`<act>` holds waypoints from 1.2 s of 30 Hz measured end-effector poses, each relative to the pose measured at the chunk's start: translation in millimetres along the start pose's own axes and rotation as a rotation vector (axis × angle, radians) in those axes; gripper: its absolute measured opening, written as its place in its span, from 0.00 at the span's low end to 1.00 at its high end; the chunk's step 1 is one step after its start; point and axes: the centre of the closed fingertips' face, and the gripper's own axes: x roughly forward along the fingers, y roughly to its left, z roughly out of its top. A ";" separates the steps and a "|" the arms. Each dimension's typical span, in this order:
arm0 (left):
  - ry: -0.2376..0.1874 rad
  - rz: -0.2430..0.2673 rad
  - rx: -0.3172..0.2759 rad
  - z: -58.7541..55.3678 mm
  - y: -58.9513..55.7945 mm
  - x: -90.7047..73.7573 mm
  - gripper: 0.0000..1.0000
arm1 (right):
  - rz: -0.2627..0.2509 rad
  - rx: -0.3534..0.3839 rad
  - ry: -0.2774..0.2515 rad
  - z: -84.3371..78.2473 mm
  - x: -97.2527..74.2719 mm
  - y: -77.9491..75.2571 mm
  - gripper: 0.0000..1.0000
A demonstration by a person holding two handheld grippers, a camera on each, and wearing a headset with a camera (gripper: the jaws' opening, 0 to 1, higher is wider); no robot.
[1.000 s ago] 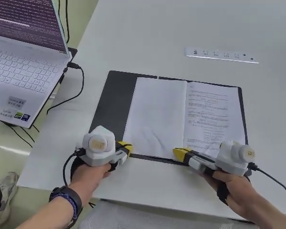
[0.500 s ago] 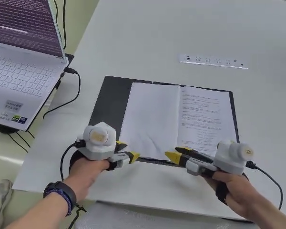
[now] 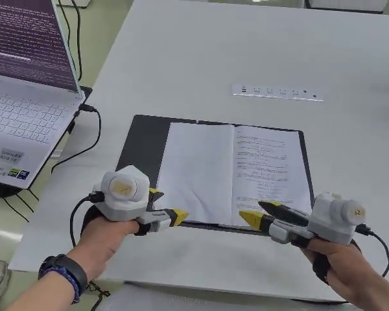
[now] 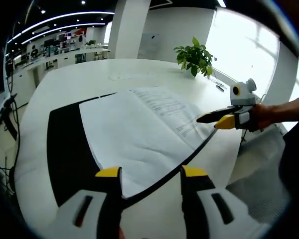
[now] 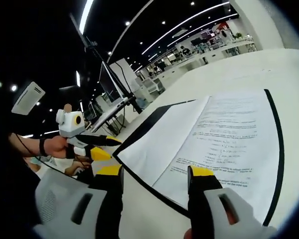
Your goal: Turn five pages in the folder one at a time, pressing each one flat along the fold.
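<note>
On the white worktop (image 3: 246, 52) the folder (image 3: 139, 152) lay open, a blank sheet flat on its left side, while the left gripper (image 4: 151, 172) and right gripper (image 5: 155, 171) hovered at its near edge, jaws spread and empty, so perhaps one page was turned, the count unclear.

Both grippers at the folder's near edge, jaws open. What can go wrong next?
1. The right gripper is open at the near edge of the printed white page and the black folder; it may pinch the cover or several sheets.
2. The left gripper pins nothing at the blank white page, so the folder may slide on the white table.
</note>
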 end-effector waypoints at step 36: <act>-0.029 0.041 0.047 2.6 -14.6 -39.6 0.65 | -0.186 -0.152 0.010 2.1 -89.3 -28.7 0.66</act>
